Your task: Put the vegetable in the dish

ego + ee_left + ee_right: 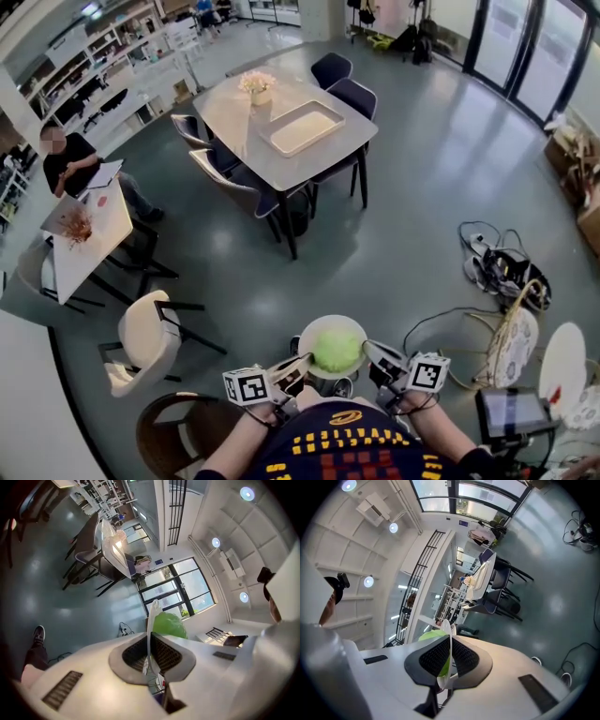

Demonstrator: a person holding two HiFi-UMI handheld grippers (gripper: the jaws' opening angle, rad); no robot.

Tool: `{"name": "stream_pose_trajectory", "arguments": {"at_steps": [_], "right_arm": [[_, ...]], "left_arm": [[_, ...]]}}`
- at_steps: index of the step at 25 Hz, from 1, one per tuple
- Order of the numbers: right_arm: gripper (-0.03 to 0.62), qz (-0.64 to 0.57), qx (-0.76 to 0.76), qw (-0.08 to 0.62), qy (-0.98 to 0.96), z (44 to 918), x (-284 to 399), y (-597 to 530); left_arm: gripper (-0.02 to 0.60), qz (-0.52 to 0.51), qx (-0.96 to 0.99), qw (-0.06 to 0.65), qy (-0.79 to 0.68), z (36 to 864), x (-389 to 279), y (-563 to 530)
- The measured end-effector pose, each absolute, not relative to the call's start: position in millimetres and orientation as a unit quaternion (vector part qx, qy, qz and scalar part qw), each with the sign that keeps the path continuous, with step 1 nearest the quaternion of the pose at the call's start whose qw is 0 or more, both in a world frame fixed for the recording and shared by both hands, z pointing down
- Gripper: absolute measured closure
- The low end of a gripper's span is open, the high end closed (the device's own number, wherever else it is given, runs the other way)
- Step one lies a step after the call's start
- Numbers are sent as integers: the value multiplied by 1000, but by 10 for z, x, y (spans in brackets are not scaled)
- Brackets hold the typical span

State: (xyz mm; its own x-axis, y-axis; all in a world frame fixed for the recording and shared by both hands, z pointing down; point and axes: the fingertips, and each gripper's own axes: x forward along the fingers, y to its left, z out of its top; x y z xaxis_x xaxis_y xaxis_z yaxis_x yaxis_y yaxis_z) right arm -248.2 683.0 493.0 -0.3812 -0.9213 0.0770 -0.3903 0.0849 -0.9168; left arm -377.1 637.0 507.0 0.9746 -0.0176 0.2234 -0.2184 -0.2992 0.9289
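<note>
Head view, looking down: a round white dish is held up in the air, close in front of the person's body. A green cabbage sits in the middle of the dish. It is round like a ball and fills most of the dish.

The left gripper holds the dish on its left side. The right gripper holds it on its right side. Each gripper has a marker cube on it, near the person's wrist.

In the left gripper view, the two jaws are pressed tight on the thin rim of the white dish. The rim stands on its edge between the dark pads. The cabbage shows just past the rim.

In the right gripper view, the jaws are clamped the same way on the other side of the rim. A bit of the cabbage peeks out beside it.

Far below is a grey floor. A grey table stands well apart from the dish, with dark chairs round it. A pale tray lies on that table, and a pot of flowers stands near the tray. A person sits at a white table on the left. Some cables lie on the floor on the right.
</note>
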Motion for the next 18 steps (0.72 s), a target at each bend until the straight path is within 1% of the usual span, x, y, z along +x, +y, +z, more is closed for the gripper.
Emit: {"name": "stream_pose_trajectory", "arguments": {"at_steps": [12,18], "right_arm": [[579,-464,-507,264,677,4831,-2332,5615],[579,-462,-513,262,675,4762,-2458,5052]], "left_arm": [[569,70,806,586,-47,5057,-3610,5143],[569,68,805,588,-36,5059,-3712,4577]]}}
